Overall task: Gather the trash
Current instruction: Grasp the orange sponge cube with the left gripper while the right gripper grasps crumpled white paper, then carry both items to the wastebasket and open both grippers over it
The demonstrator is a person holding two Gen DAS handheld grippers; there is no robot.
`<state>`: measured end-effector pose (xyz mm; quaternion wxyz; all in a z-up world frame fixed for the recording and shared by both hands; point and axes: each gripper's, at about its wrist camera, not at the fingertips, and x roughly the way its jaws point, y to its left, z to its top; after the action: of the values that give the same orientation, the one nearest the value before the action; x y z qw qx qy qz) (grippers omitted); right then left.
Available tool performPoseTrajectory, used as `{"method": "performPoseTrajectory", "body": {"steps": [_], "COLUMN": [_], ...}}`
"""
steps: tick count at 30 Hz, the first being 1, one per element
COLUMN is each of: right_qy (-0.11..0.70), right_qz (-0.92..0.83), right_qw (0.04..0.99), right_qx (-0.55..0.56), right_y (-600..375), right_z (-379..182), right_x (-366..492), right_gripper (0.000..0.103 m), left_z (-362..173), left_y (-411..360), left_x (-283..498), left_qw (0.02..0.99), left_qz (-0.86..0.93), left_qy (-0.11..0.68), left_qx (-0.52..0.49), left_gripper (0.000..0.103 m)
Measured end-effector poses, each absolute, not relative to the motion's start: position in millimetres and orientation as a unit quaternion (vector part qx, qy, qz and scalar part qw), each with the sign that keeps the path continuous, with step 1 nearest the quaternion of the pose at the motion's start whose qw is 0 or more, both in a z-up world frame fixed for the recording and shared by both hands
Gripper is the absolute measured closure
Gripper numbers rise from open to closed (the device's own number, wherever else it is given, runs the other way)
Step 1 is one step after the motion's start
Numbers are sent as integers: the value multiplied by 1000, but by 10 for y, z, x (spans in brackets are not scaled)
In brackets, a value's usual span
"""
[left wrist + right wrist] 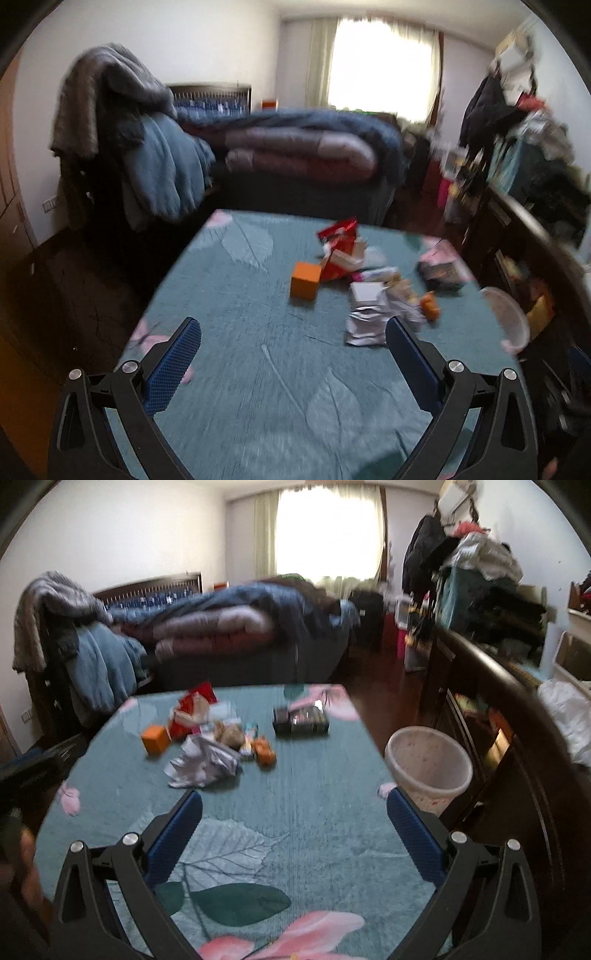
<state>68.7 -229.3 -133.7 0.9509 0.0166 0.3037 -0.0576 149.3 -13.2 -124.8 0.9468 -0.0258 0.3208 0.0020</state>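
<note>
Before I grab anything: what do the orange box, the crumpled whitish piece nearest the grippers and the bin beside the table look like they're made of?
Orange box: probably matte cardboard, with flat faces and crisp edges.
Crumpled piece: paper or thin foil wrapper, sharply creased, with a slight sheen; blur leaves it open.
Bin: likely thin plastic, pale, smooth and speckled, with a rolled rim.

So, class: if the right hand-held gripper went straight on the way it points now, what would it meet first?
Probably the bare tablecloth ahead; the crumpled paper lies left of its line. Depth is unclear.
</note>
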Motion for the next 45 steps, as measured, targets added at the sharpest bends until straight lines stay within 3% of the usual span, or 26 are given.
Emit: {"method": "performPoseTrajectory", "body": {"steps": [8,13,21,33,41,42,43,45], "right_qy": [342,380,412,463,449,443,437,431], "right_qz": [-24,25,72,55,70,71,76,85], "right_qw": [939,924,906,882,885,888,890,890], "right_qx": [13,33,60,64,105,104,106,121], "right_y": [-2321,-2284,-1993,-1488,-1665,-1697,-1742,-1848], "right_z": [-1619,-1744,-1857,-2151,-2097,-2056,-2013,-1958], "right_x": [1248,1619,1991,2633,2566,2503,2437,2323], "right_gripper": [3,3,4,5,52,60,80,79], "left_z": [-1868,-2112,-2173,-1858,-1663,-1614,-1567,-1489], "left_y": [-238,-206,-83,453,333,291,239,127], "left_x": [2732,3041,3174,2887,2628,2590,2557,2497], "left_qw": [921,903,902,919,927,929,930,932], "left_qz": [11,-3,-27,7,-17,-23,-29,-43], "left_qy": [389,429,430,391,374,369,365,359], "left_qx": [15,15,-11,-54,-35,-33,-32,-29], "left_gripper": [4,4,68,68,68,68,68,68]}}
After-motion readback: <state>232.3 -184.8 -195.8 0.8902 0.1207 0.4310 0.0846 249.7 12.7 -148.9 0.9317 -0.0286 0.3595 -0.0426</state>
